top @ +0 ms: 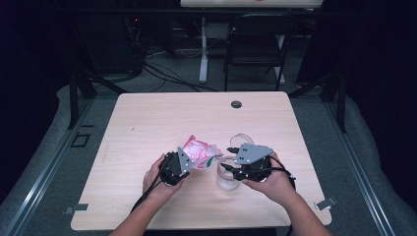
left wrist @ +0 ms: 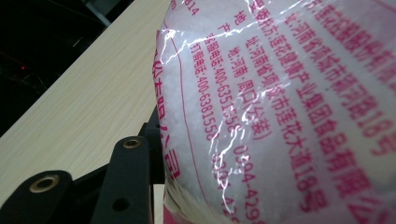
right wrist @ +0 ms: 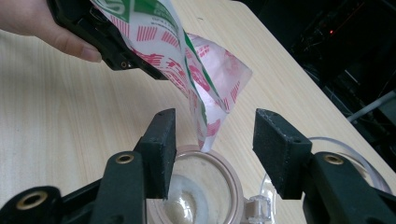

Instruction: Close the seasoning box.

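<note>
Above the jar (right wrist: pixel 196 186) — left gripper (top: pixel 173 168) clamps tilted bag (top: pixel 199 151) | right gripper (right wrist: pixel 212 149) wide, empty, straddling jar's rim | step: pouring | next: tip bag further — likely.

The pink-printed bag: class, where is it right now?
In the high view the pink-printed bag is near the table's front middle, clamped in the left claw. Its lower corner tilts over the open mouth of the clear jar, beside the right claw.
</note>
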Demonstrator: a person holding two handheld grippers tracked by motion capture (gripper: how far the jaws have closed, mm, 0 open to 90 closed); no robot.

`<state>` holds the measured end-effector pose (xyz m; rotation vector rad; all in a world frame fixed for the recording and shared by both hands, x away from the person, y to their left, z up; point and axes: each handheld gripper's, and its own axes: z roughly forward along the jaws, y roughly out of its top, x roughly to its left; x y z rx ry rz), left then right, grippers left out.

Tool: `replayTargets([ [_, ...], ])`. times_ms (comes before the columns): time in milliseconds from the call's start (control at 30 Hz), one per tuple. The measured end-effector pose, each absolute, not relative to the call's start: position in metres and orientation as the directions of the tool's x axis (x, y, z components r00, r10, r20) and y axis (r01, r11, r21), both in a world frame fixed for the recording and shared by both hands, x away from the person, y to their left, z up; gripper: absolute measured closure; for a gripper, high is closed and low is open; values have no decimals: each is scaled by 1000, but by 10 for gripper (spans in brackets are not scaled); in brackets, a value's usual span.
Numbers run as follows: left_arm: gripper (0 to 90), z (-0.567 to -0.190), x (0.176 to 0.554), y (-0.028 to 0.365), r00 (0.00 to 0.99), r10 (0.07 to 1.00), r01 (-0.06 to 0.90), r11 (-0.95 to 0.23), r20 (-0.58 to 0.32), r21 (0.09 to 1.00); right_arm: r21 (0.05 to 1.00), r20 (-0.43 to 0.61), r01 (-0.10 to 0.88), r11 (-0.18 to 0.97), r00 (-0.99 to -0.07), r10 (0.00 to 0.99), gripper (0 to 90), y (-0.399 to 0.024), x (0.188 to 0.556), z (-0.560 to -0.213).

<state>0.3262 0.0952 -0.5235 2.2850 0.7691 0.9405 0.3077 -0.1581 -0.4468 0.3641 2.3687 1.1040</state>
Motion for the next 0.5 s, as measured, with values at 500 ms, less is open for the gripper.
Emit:
replayTargets([
  [500,569,-518,330,92,598,647,282,-723,474,630,742,-406,-66,667,-836,369,483,-147,304,-437],
])
